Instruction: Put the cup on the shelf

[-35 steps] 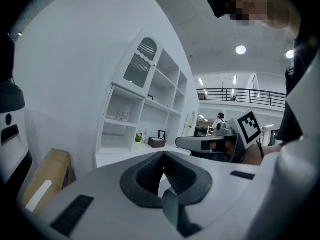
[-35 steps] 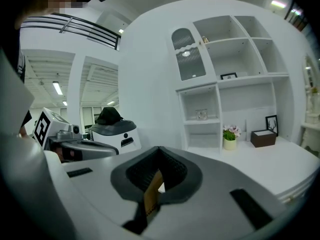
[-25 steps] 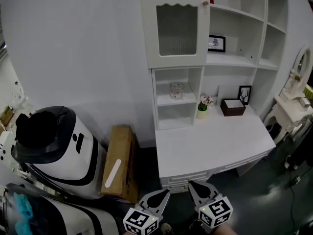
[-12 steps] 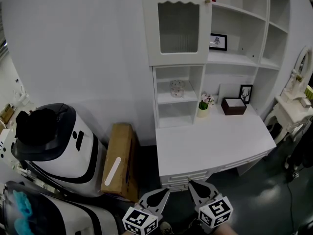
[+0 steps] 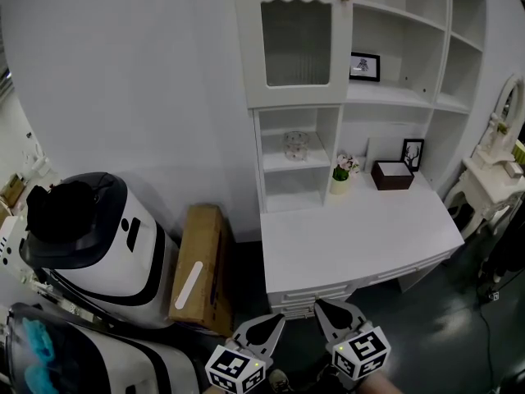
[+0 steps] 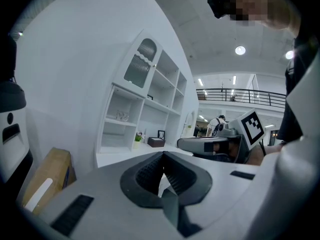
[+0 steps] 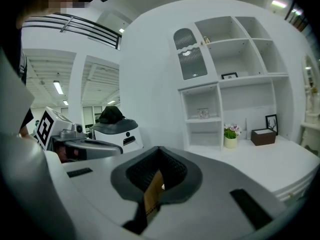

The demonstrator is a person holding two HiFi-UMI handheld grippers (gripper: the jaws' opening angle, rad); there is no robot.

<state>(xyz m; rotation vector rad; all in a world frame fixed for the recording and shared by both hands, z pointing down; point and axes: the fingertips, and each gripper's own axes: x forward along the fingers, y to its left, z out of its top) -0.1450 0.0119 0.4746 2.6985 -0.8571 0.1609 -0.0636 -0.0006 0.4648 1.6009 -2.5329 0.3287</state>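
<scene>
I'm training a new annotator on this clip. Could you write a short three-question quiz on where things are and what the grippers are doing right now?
1. Fill in: in the head view, the small cream pot of flowers stands on the white desktop to the ___ of the dark brown box.
2. Multiple choice: the clear glass cup is A) on the desktop B) on a white shelf under the glass-door cabinet C) in the box.
3. True or false: the left gripper is shut on the cup.
Key: 1 left; 2 B; 3 false: it and the right gripper are shut, with nothing between the jaws.
</scene>
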